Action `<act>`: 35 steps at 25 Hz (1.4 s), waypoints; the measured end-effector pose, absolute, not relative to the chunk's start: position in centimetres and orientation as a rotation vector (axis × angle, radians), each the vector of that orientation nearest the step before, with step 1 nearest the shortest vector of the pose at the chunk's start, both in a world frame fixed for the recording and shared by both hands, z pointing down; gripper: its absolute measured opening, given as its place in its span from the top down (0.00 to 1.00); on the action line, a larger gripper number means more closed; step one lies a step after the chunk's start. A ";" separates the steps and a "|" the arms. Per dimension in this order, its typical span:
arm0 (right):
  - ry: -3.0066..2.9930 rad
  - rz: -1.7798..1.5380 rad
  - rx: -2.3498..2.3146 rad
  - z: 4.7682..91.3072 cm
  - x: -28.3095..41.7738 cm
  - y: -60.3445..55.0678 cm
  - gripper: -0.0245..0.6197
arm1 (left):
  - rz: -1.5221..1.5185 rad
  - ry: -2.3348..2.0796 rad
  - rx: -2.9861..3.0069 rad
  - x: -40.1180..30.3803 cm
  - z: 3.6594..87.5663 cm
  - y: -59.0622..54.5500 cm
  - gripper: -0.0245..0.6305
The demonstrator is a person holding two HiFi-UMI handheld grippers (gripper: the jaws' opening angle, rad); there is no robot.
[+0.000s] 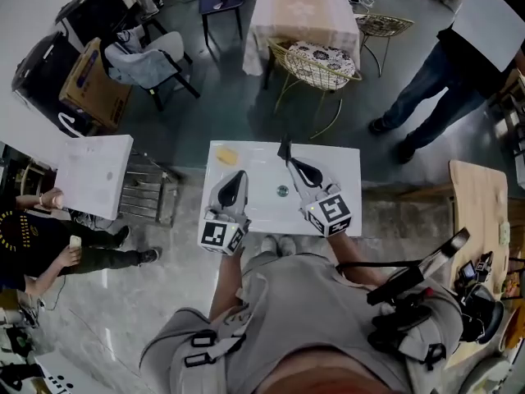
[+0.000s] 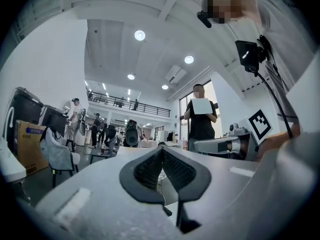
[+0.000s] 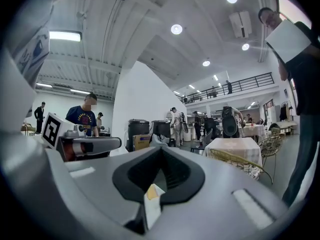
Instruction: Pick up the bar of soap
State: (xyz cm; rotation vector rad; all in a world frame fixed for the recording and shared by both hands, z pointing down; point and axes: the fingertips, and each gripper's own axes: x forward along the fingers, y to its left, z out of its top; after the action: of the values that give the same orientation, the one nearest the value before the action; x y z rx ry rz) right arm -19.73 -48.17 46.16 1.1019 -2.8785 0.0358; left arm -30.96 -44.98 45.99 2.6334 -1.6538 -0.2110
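Observation:
The bar of soap (image 1: 225, 156), a small yellow block, lies near the far left corner of the white table (image 1: 344, 171). My left gripper (image 1: 239, 173) hovers just this side of the soap, its tips pointing away from me, jaws shut with nothing in them. To the right, my right gripper (image 1: 285, 148) reaches to the table's far edge, also shut and empty. In the left gripper view the fingertips (image 2: 161, 150) meet. In the right gripper view the fingertips (image 3: 161, 149) meet too, and a sliver of yellow soap (image 3: 150, 191) shows in the gap beneath them.
A small green round thing (image 1: 282, 191) sits mid-table between the grippers. Beyond the table stand a yellow wire chair (image 1: 316, 64) and a cloth-covered table (image 1: 303, 15). A person (image 1: 435, 89) stands at the far right. A white panel (image 1: 94, 175) lies left, a wooden table (image 1: 476, 212) right.

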 end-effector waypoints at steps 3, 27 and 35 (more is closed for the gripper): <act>-2.861 0.025 1.176 45.6 -19.2 -49.1 0.96 | -0.198 -1.587 2.680 -30.5 45.6 -45.9 0.97; -2.786 -0.029 1.363 44.8 -16.9 -54.3 0.37 | -0.212 -1.533 2.708 -30.6 46.2 -48.9 0.97; -2.820 -0.049 1.172 46.2 -21.5 -56.2 0.38 | -0.203 -1.614 2.674 -32.7 46.0 -48.0 0.97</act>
State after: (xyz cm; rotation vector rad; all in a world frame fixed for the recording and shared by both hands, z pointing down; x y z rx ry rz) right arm -21.51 -56.20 46.23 1.1719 -2.8202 -0.0489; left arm -32.65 -48.01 46.02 2.6736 -1.6144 -0.2028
